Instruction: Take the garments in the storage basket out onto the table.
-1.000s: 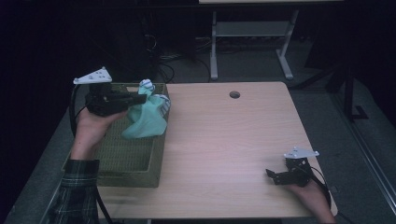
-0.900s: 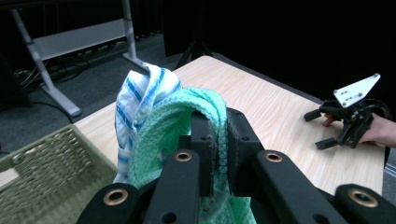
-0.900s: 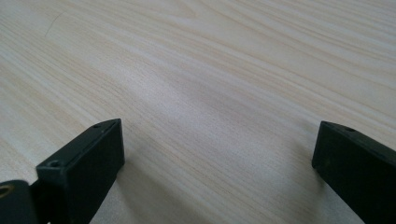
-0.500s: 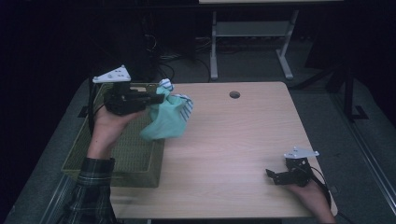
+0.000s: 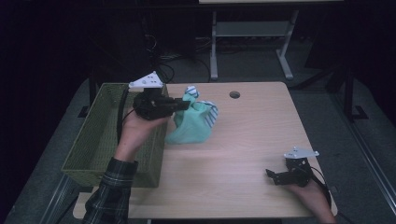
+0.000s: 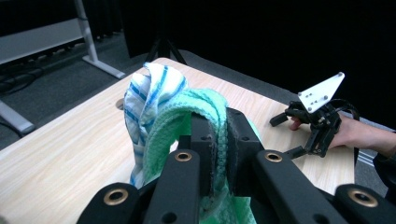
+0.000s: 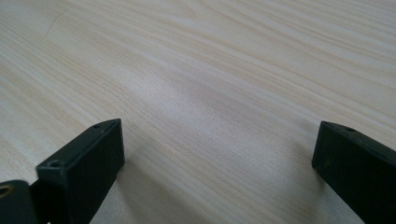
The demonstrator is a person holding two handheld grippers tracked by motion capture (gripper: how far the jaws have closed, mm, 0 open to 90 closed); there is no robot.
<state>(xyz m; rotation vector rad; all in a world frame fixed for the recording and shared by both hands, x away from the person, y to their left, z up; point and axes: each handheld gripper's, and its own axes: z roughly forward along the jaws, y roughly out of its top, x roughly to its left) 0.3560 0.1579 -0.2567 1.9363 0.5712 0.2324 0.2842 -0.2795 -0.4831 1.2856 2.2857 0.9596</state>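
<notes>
the green cloth point(image 5: 191, 123), bunched with a blue-striped white cloth point(image 5: 211, 112), hangs with its lower edge on the table point(image 5: 243, 154), just right of the green basket point(image 5: 100, 135). my left gripper point(image 5: 180, 105) has its jaws clamped on the green cloth. my right gripper point(image 5: 275, 175) rests near the table's right front corner, jaws wide apart, nothing between them.

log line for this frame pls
left tool: shut on green-and-striped cloth bundle, over wooden table | right tool: open, empty | green mesh basket: beside cloth
</notes>
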